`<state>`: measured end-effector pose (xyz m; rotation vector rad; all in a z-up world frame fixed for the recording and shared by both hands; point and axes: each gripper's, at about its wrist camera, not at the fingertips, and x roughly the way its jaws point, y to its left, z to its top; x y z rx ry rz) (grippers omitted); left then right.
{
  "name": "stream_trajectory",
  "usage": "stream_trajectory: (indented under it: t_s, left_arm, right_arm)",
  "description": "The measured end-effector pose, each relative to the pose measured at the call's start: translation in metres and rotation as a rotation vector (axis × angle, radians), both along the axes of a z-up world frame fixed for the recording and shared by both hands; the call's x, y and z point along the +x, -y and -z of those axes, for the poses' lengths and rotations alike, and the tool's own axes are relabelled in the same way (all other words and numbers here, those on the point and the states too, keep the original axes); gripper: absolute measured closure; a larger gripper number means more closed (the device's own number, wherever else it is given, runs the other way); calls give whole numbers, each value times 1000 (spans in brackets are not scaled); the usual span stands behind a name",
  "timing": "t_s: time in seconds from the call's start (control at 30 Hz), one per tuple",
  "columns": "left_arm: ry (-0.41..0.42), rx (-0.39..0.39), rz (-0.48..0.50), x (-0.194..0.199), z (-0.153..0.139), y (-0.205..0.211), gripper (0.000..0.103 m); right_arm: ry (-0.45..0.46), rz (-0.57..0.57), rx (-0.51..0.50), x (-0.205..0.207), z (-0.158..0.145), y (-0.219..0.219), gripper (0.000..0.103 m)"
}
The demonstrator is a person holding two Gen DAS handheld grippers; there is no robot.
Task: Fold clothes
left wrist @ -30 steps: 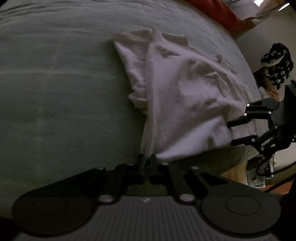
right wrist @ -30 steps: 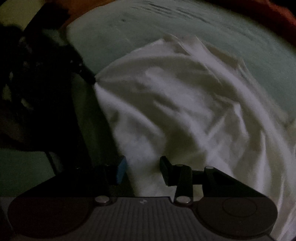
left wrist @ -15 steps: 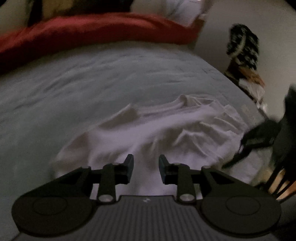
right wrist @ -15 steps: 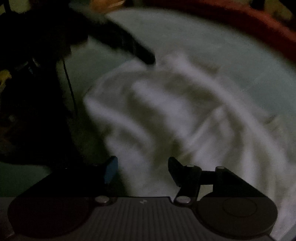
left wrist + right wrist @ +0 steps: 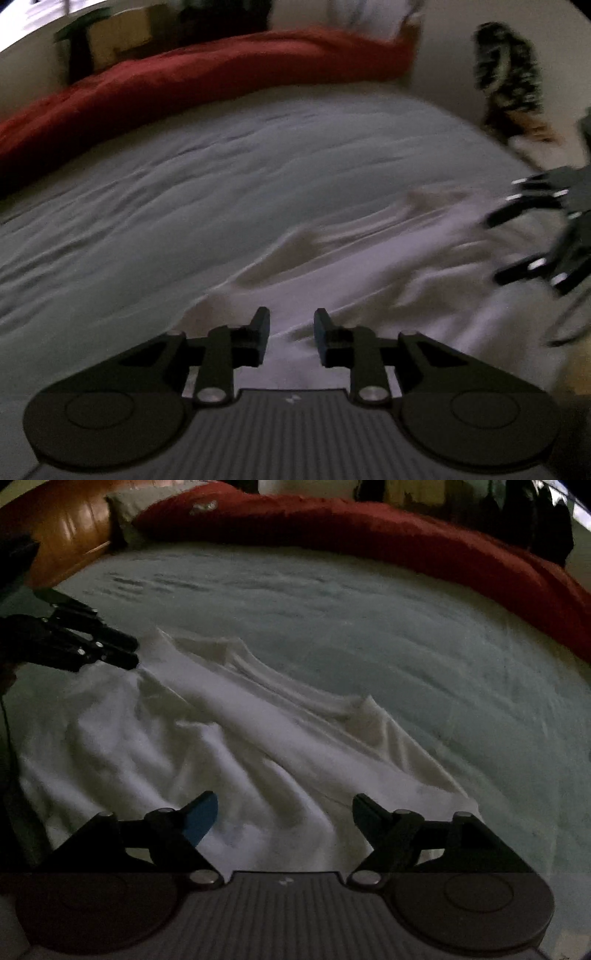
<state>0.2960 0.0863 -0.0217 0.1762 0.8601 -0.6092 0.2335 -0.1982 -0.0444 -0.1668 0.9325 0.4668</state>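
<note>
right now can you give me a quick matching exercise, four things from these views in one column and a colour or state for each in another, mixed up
Things:
1. white garment
2. blanket
3. bed sheet
4. right claw

Colour or state:
A. red, bunched along the far edge of the bed
B. wide open, nothing between its fingers
C. rumpled, lying on the bed
D. pale grey-green, spread under everything

Pairs: 1-C, 2-A, 3-D, 4-B
</note>
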Motion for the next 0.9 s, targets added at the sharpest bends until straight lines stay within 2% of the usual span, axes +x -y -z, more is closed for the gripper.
stream_trajectory:
  t_s: [0.03,0.07,0.13,0.2,0.23,0.33,0.37,0.43,0.57,0.6,0.9]
  left_arm:
    - [-10,-12,28,-3,0,7,67]
    - [-24,-7,55,-5,4,15,65]
    - [-47,26,90,-8,13,30,65]
    - [-53,113,35,-6,25,35,73]
    - [-54,112,5,-6,26,32,73]
    - [-65,-26,-75,-7,18,15,66]
    - [-75,-46,-98,-8,19,11,65]
    - [-89,-26,-124,-10,26,9,65]
    - [-67,23,-121,-19,37,18,62]
    - [-57,31,-119,-21,37,20,62]
    - [-6,69,-170,-26,28,33,61]
  right_arm:
    - [5,-20,6,-1,-1,-4,16]
    - [10,-40,12,-2,-2,-8,14]
    - [8,-42,-37,3,8,-17,11]
    - [28,-29,-50,1,12,-14,11]
    - [38,-22,-55,0,14,-13,11]
    - [68,-1,-73,-3,21,-8,10]
    - [78,5,-78,-4,23,-6,9]
    - [98,19,-90,-5,27,-3,6]
    - [139,47,-112,-9,36,3,3]
    - [147,50,-110,-11,34,4,0]
    - [221,74,-84,-28,18,10,0]
